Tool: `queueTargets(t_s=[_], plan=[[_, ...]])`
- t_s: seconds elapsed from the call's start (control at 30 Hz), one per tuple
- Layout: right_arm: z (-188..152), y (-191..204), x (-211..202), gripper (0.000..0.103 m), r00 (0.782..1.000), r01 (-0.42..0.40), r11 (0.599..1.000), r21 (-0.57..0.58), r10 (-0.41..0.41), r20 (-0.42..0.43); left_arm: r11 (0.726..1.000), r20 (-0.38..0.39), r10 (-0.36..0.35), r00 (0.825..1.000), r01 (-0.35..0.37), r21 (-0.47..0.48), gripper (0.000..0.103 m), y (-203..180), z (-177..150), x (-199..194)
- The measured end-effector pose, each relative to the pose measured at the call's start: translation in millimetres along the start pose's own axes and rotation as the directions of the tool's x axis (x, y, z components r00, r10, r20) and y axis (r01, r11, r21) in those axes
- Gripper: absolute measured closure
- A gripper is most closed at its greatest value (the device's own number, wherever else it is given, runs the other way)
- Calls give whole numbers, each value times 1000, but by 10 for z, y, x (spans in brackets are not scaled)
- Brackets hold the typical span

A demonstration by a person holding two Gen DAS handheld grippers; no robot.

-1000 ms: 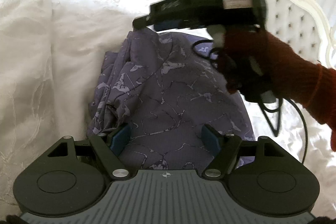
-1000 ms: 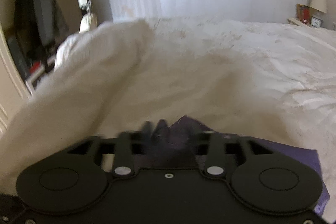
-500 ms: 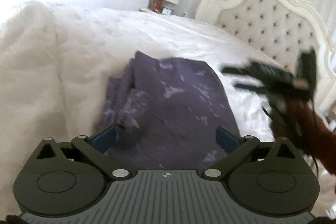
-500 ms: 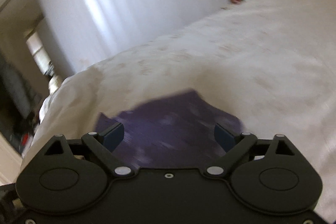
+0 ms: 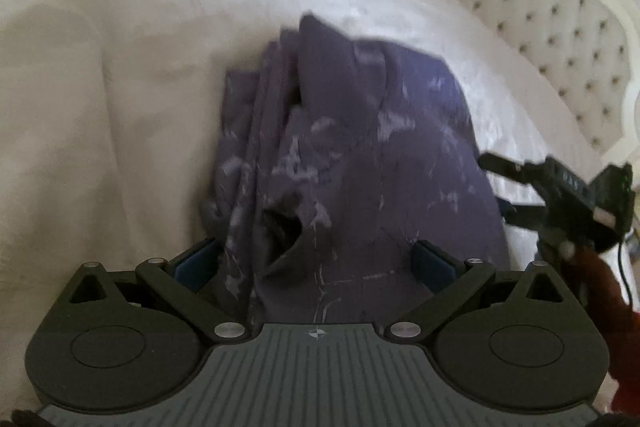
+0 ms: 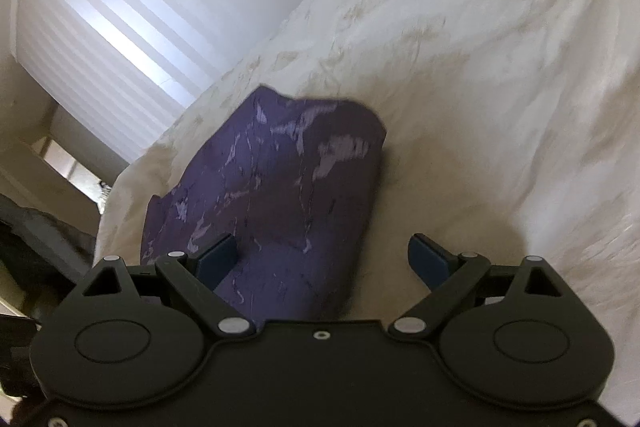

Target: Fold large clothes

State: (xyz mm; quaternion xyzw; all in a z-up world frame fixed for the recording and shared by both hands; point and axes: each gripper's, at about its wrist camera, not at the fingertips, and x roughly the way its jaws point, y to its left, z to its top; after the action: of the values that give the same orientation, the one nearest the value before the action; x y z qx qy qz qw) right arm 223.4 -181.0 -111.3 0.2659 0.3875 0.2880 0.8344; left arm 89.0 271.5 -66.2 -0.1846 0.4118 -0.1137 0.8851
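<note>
on the white bedspread (image 5: pixel 120 75) lies the purple garment (image 5: pixel 360 155), folded into a layered pile near the tufted headboard (image 5: pixel 560 27). left gripper (image 5: pixel 316 259) hangs over its near edge, jaws spread wide, gripping nothing. right gripper (image 6: pixel 324 255) is likewise released, fingers (image 6: pixel 218 253) apart above the cloth.

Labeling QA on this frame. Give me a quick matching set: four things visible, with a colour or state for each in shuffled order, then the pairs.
Things:
1. garment
2. bedspread
3. headboard
4. left gripper

States:
A. white, tufted with buttons
B. jaws wide apart, nothing clamped
C. purple with pale marbling, folded into a stack
D. white, spread under the fabric

Pairs: 1-C, 2-D, 3-A, 4-B
</note>
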Motion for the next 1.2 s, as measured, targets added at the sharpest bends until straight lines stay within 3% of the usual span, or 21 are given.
queueTargets(t_s=[0.17,0.23,0.37,0.57,0.77,0.87,1.0,1.2], plan=[[-51,-88,147,10,994,-107,992,72,107,-5,997,-51,-60,997,58,-45,0,108,45,147],[-64,-102,246,16,988,-152,984,96,155,-25,994,-66,-89,994,84,-68,0,143,52,186],[-89,-46,350,23,984,-170,980,103,174,-33,986,-76,-146,986,139,-91,1,165,48,249],[-71,189,234,34,995,-95,995,1,95,-29,967,-68,-247,967,241,-88,1,66,63,307],[37,336,-44,36,999,-49,994,-102,48,-9,936,-42,-335,941,327,-133,1,-145,117,390],[135,259,-272,36,1000,-13,993,-119,14,11,931,-67,-361,930,354,-91,1,-455,146,562],[292,30,-653,36,996,79,988,-136,-73,51,908,-108,-419,902,415,-53,1,-966,194,892],[558,-451,-1292,36,963,250,960,-130,-233,133,859,-158,-507,847,511,-22,1,-1778,371,1445]])
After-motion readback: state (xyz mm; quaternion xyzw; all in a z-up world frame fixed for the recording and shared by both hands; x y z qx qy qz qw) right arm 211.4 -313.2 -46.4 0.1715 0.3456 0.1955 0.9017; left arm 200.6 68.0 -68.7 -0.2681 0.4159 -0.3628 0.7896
